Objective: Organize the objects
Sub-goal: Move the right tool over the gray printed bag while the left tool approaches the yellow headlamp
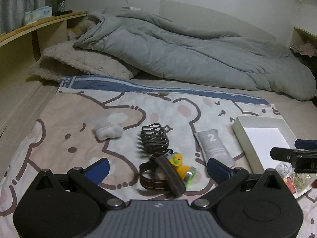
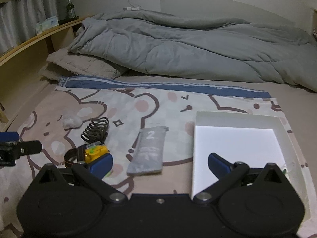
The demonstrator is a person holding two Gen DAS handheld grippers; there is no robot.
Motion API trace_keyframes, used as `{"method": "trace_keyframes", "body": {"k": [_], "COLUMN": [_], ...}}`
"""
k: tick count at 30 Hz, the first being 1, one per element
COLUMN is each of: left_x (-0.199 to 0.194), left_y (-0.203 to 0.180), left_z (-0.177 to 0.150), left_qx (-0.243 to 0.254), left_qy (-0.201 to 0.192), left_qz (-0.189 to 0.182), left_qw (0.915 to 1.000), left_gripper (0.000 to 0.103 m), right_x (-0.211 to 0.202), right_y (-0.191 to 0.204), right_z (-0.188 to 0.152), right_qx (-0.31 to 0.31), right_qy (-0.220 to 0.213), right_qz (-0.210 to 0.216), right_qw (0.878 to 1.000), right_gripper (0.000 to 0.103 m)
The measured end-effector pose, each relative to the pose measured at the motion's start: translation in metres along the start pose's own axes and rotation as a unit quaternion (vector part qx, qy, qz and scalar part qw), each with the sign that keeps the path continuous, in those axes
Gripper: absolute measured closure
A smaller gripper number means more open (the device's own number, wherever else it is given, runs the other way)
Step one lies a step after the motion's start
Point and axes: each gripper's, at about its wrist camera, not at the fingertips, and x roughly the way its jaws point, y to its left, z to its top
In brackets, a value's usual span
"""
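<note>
Headlamp [image 1: 178, 168] lies just ahead of the spread left tool [image 1: 158, 168], strap trailing left; spread, empty right tool [image 2: 160, 162] hovers nearer the white box [image 2: 281, 127].

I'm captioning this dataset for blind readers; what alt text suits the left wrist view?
The open left gripper hovers over a yellow headlamp with a dark strap on a cartoon-bear sheet. Beyond lie a black hairbrush, a grey pouch marked 2 and a white box.
</note>
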Motion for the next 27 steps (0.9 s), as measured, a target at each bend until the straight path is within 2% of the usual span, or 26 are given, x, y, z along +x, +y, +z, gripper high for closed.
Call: {"method": "trace_keyframes", "body": {"k": [13,19,27], "left_x": [0.027,0.049,0.088], "left_y": [0.01,0.008,0.002], "left_z": [-0.002,0.003,0.001], "left_qx": [-0.078,-0.134,-0.193], "left_qy": [0.024,0.043,0.087], "left_qz": [0.007,-0.016,-0.029], "left_qw": [0.9966,0.9898,0.9768], "left_gripper": [0.002,0.011,0.021], "right_x": [0.033,0.068,0.108], "right_y": [0.016,0.016,0.008], "right_z": [0.009,0.018,0.021], "right_qx": [-0.009,0.006,-0.015], "right_qy": [-0.011,0.005,0.009], "right_qz": [0.0,-0.002,0.019], "right_qw": [1.0,1.0,1.0], "right_gripper": [0.0,0.0,0.009]}}
